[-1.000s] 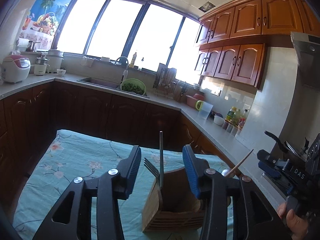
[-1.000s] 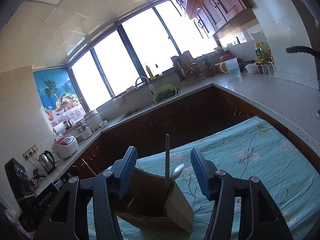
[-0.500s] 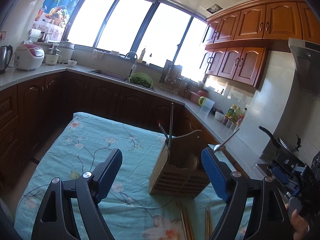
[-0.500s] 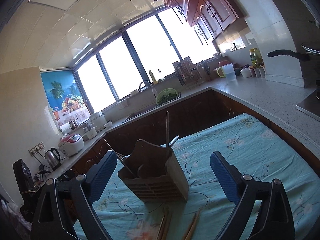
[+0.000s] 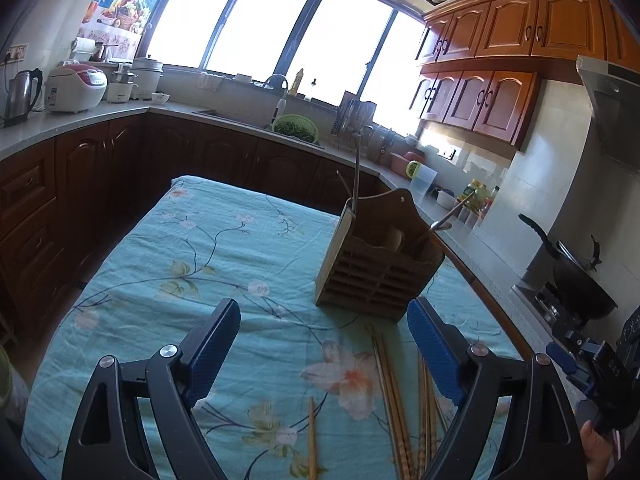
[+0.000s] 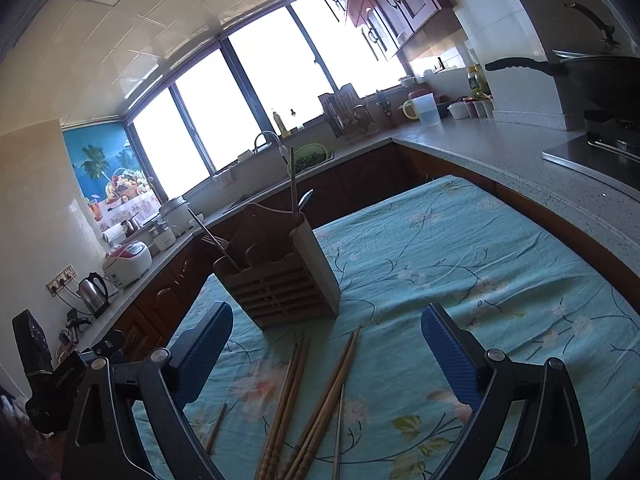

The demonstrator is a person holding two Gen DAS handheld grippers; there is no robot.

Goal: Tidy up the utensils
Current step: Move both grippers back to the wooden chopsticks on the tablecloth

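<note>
— What are your grippers doing?

— My left gripper [image 5: 322, 346] and right gripper [image 6: 326, 350] both have their ribbed blue pads spread wide, gripping nothing, above the teal floral tablecloth [image 5: 224, 248].

— And the utensils?

— The slatted brown wooden utensil holder [image 6: 280, 280] stands upright on the cloth, with a metal fork [image 6: 216, 242], a spoon [image 6: 306, 197] and a straight thin handle poking out. Long round bamboo chopsticks [image 6: 320, 400] lie loose on the cloth just in front of it, between my right pads.
</note>
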